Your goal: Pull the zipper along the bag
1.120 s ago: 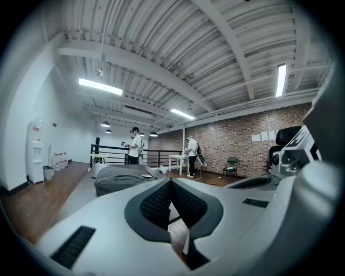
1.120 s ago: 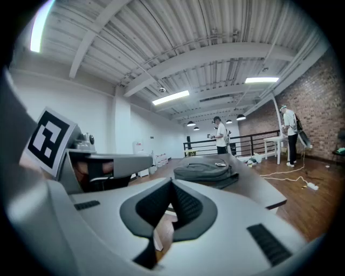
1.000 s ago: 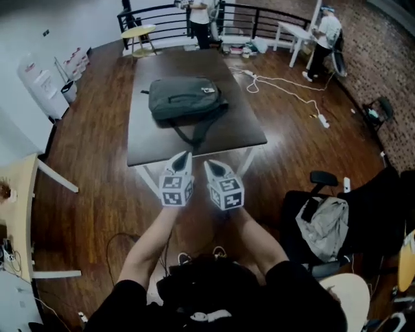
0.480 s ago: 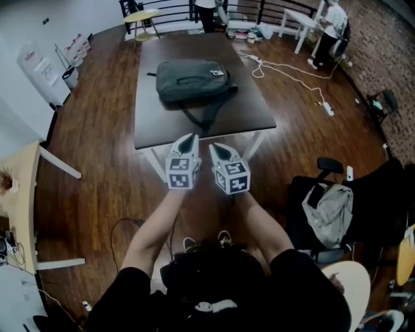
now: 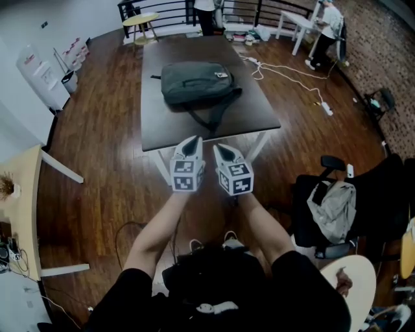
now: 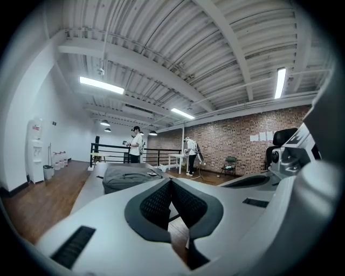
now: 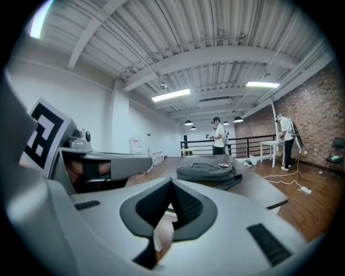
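You're on the approach, zipper untouched: the bag (image 5: 194,82) lies on the desk (image 5: 256,117), well ahead. Left tongs (image 5: 192,141) and right tongs (image 5: 222,150) are both pinched closed and empty, side by side, arms stretched forward. Next, likely: reach in, open, find the pull.

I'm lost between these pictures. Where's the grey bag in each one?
Head view: bag on the dark table, upper centre.
Left gripper view: bag left of centre, just above the jaws.
Right gripper view: bag right of centre, above the jaws.
Shared landmark: the black railing behind the table.
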`<state>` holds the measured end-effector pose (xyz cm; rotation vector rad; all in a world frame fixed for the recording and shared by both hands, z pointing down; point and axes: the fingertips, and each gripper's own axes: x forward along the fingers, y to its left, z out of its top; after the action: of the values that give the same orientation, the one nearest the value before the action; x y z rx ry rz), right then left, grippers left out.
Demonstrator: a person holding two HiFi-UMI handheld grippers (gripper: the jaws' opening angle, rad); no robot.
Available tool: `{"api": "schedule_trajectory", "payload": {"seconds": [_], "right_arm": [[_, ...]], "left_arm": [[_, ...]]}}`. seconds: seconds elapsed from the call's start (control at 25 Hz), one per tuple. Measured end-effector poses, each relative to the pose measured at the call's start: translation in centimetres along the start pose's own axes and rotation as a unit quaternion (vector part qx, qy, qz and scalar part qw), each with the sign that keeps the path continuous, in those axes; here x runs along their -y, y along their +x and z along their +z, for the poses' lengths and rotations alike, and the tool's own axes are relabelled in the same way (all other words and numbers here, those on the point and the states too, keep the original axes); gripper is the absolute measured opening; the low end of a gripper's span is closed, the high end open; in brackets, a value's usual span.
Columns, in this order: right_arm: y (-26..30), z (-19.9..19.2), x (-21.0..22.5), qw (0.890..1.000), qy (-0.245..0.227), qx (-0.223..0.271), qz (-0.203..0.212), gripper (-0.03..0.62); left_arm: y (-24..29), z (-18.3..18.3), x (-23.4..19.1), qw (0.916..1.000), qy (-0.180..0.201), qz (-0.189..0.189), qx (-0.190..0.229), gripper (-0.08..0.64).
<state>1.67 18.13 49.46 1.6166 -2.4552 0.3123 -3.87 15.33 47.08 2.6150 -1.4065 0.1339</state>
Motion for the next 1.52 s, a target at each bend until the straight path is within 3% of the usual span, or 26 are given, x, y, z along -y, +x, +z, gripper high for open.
{"api": "schedule_trajectory", "payload": {"seconds": [0.4,1.08,1.24,1.52], "right_arm": [[2.3,0.5,1.5,1.0,0.001,0.0,-0.006,0.017],[10.8,1.7,8.6,0.998,0.012,-0.011,0.057,0.017],[11.8,1.8,9.7,0.997,-0.013,-0.02,0.07,0.017],[12.7,1.7,12.6,0.996,-0.005,-0.02,0.086,0.017]], "left_arm": [[1.4,-0.8,-2.1,0.9998,-0.016,0.012,-0.009,0.003],[11.8,-0.2,-5.1,0.9972,-0.022,0.067,-0.025,0.003],[13.6,-0.2,-4.9,0.9966,-0.018,0.075,-0.031,0.003],[16.0,-0.5,-3.8,0.9953,-0.015,0.088,-0.038,0.003]]}}
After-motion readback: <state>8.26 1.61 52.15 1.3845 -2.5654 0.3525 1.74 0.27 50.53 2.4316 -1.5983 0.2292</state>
